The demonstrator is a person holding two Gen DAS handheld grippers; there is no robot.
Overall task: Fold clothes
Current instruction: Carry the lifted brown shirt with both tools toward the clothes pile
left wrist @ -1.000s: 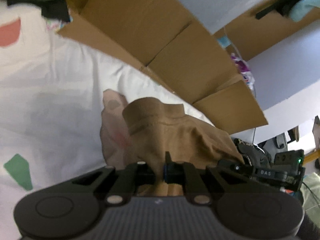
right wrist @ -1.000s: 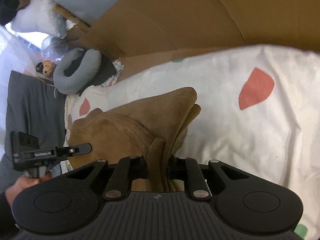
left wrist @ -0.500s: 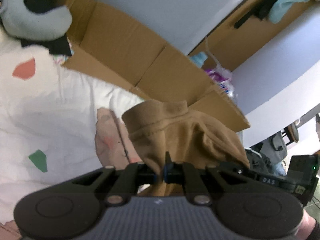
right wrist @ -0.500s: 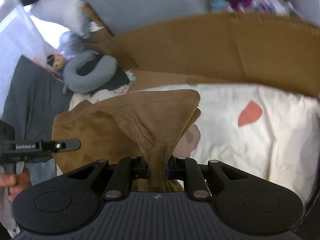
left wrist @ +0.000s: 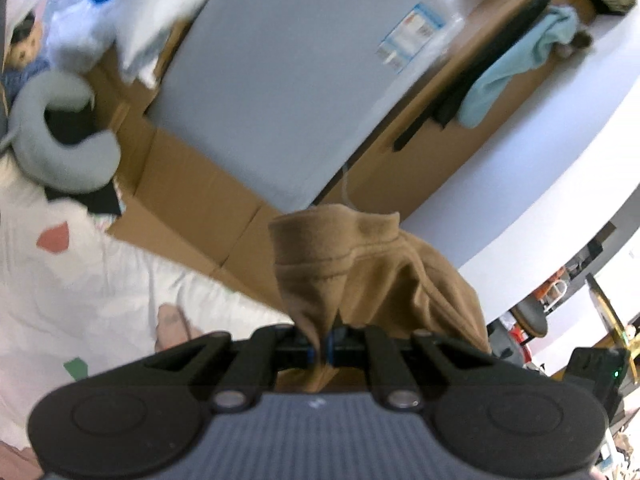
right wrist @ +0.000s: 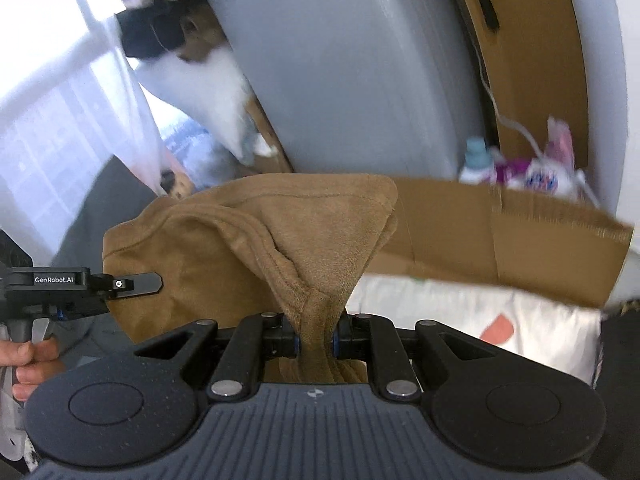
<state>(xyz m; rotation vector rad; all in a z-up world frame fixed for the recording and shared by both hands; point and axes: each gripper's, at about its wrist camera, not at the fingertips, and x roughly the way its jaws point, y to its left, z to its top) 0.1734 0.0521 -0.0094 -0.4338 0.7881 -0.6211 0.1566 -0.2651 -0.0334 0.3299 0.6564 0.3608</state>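
Lifting: your left hand-held gripper [left wrist: 320, 350] and right hand-held gripper [right wrist: 316, 336], both clamped on brown garment [right wrist: 248, 240], have raised it clear of patterned bed sheet [left wrist: 92, 292]. Garment now hangs between them, ready to spread for folding.

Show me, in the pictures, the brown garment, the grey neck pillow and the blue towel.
brown garment [right wrist: 320, 216]: right wrist view, upper fold.
grey neck pillow [left wrist: 60, 160]: left wrist view, curved body.
blue towel [left wrist: 516, 60]: left wrist view, hanging middle.

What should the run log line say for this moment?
left gripper: shut on brown garment | right gripper: shut on brown garment | garment: lifted above bedsheet
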